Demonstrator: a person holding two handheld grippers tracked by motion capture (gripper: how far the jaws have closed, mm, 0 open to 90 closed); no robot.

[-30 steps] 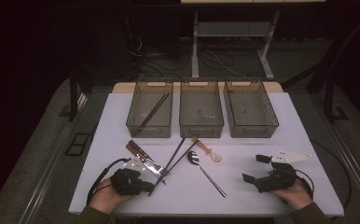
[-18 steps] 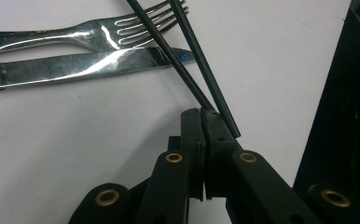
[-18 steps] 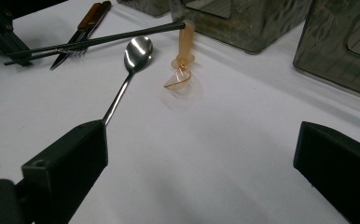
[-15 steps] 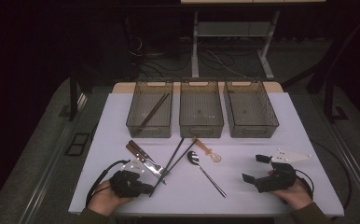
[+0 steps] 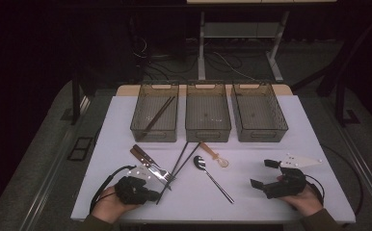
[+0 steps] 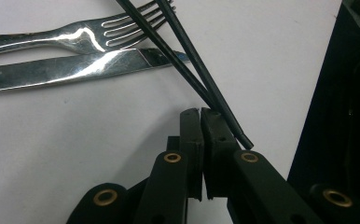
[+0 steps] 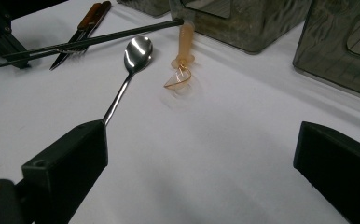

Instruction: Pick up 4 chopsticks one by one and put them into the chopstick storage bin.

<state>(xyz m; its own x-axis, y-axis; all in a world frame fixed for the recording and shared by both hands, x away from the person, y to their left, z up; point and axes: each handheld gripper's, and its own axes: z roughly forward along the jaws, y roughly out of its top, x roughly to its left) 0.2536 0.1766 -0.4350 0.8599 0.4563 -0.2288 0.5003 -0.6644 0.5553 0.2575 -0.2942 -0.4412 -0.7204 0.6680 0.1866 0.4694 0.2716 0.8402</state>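
A pair of black chopsticks [image 5: 179,163] lies slanted on the white table [image 5: 251,154], crossing a fork [image 6: 75,35] and a knife [image 6: 75,67]. My left gripper [image 5: 157,195] rests at their near ends. In the left gripper view its jaws [image 6: 200,112] are shut pad to pad, and the chopsticks [image 6: 183,56] run past the outer side of the right jaw, not between the pads. My right gripper [image 5: 263,173] stands open at the front right with nothing between its fingers [image 7: 201,154]. A metal spoon [image 7: 131,60] points its handle at its left jaw.
Three smoky plastic bins stand in a row at the back: the left one [image 5: 148,134] holds another chopstick pair [image 5: 157,114], the middle [image 5: 208,134] and right [image 5: 261,135] look empty. An amber plastic spoon [image 5: 214,155] lies beside the metal spoon [image 5: 213,178].
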